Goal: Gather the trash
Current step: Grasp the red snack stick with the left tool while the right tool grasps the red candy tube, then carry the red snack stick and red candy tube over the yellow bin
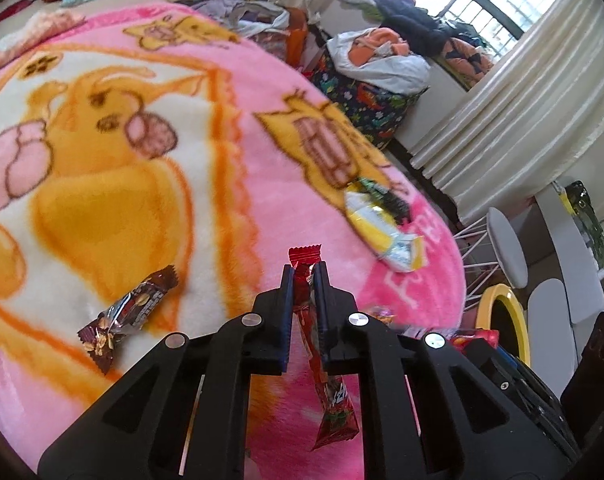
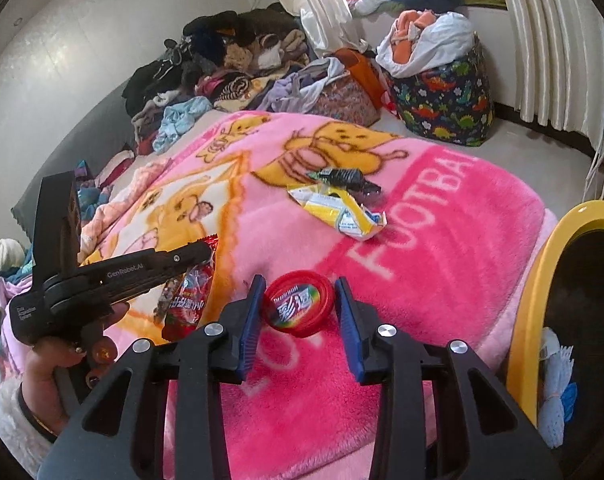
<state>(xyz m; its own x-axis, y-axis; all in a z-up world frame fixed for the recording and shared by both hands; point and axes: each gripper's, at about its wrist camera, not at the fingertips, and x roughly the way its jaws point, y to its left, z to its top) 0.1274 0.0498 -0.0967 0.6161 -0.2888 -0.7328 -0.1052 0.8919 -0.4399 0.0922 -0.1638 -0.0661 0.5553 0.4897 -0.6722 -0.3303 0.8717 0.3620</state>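
The left hand-held gripper (image 1: 305, 276) is closed on a red snack wrapper (image 1: 325, 392). The wrapper is pinched near its upper end; most of its length hangs free below the jaws, above the pink blanket (image 1: 230, 184) on the bed.

The right hand-held gripper (image 2: 298, 308) is open wide. A round red candy container (image 2: 298, 309) lies on the blanket between its fingers; contact with either finger cannot be confirmed.

Remaining trash, left wrist view:
- Brown nut-bar wrapper (image 1: 130, 314), at 9 o'clock from the left gripper.
- Yellow-and-white wrapper (image 1: 385, 228), at 1 o'clock, with a dark wrapper (image 1: 385, 196) touching its far end.

A yellow-rimmed bin (image 2: 533, 292) stands at 3 o'clock from the right gripper, beside the bed.

Probable faults:
1. The red wrapper is glossy film held by a small area. Fast swinging toward the bin may cause it to slip out.
2. The container is round and smooth. Off-centre closing may push it aside or squeeze it out.
3. The soft pile may catch in the fingertips if the right gripper closes too low.
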